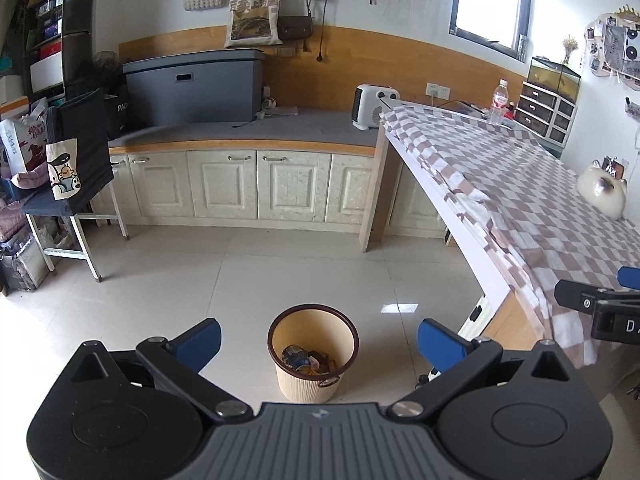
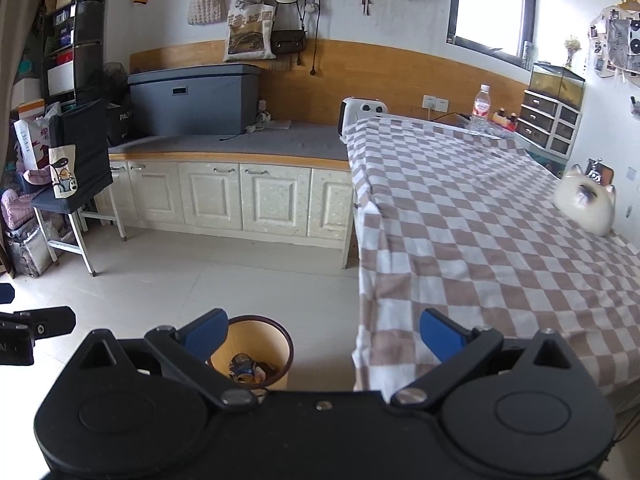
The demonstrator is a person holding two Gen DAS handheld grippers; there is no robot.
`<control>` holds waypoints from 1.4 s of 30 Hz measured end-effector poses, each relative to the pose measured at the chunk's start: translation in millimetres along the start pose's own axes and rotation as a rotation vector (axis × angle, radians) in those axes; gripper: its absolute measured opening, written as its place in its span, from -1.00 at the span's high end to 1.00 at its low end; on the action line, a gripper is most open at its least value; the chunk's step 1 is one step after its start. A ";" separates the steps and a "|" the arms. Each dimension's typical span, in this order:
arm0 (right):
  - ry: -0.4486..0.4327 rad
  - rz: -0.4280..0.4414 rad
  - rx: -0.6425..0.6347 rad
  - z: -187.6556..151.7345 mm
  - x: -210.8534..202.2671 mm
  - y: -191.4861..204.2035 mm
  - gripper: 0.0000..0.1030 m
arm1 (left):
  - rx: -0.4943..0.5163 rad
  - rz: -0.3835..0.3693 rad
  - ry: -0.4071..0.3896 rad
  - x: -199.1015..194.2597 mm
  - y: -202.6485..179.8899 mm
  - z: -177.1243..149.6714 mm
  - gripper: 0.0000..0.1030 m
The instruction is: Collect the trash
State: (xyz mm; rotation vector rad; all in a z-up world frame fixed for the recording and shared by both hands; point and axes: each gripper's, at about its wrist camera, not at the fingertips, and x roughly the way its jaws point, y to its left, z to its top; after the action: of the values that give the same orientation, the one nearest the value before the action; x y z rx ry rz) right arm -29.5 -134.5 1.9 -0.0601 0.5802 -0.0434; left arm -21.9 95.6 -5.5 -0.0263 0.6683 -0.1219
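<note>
- Left claw (image 1: 319, 340) spread wide, empty, hung right above bin (image 1: 313, 356) holding wrappers.
- Right claw (image 2: 323, 335) also gaping, empty, off toward checkered surface (image 2: 480, 216).

beige bin (image 1: 313, 360) upright on floor, wrappers (image 1: 306, 360) inside

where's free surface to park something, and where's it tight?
Free: most of the checkered tablecloth, between its near edge and the cat-shaped ornament; the grey countertop between the grey storage box and the white heater; floor tiles around the wastebasket. Crowded: the table's far end by the water bottle, and the loaded stool at left.
</note>
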 end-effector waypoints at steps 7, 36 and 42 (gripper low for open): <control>0.013 0.009 0.005 -9.0 -11.5 2.5 -1.00 | 0.022 -0.007 0.009 -5.9 -5.8 -7.9 -1.00; 0.036 0.004 0.018 -17.3 -18.5 7.9 -1.00 | 0.015 0.002 0.026 -10.2 -0.2 -12.3 -1.00; 0.035 0.005 0.019 -17.5 -18.6 7.7 -1.00 | 0.016 0.002 0.026 -10.3 0.1 -12.2 -1.00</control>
State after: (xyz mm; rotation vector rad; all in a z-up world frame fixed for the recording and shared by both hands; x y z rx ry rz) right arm -54.5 -126.6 -3.1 -0.0396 0.6151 -0.0454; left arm -37.4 97.2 -8.8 -0.0086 0.6929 -0.1256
